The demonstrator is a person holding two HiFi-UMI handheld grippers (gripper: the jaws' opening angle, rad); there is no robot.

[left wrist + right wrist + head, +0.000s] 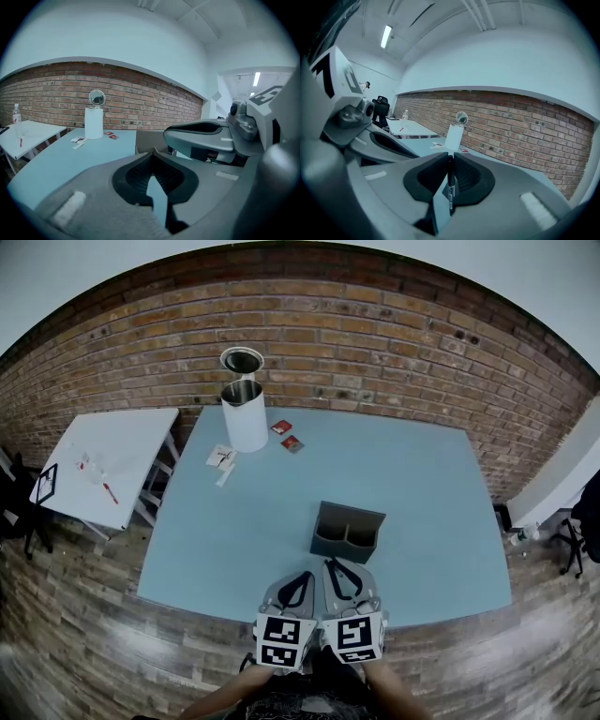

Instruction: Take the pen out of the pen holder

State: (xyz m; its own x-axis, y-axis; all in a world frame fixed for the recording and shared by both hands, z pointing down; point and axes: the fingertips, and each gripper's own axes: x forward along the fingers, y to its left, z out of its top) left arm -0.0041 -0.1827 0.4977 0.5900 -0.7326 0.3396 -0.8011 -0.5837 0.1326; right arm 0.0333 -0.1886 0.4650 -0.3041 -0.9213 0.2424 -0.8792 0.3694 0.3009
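The dark grey pen holder stands on the light blue table, just beyond both grippers; in the left gripper view the holder shows behind the jaws. My right gripper is shut on a black pen, which stands upright between its pads, clear of the holder. Beside it, my left gripper is shut with nothing between its pads. Both grippers hang side by side over the table's near edge. The pen does not show in the head view.
A white cylinder topped by a small round mirror stands at the far left of the table, with red packets and white slips near it. A white side table stands to the left. A brick wall runs behind.
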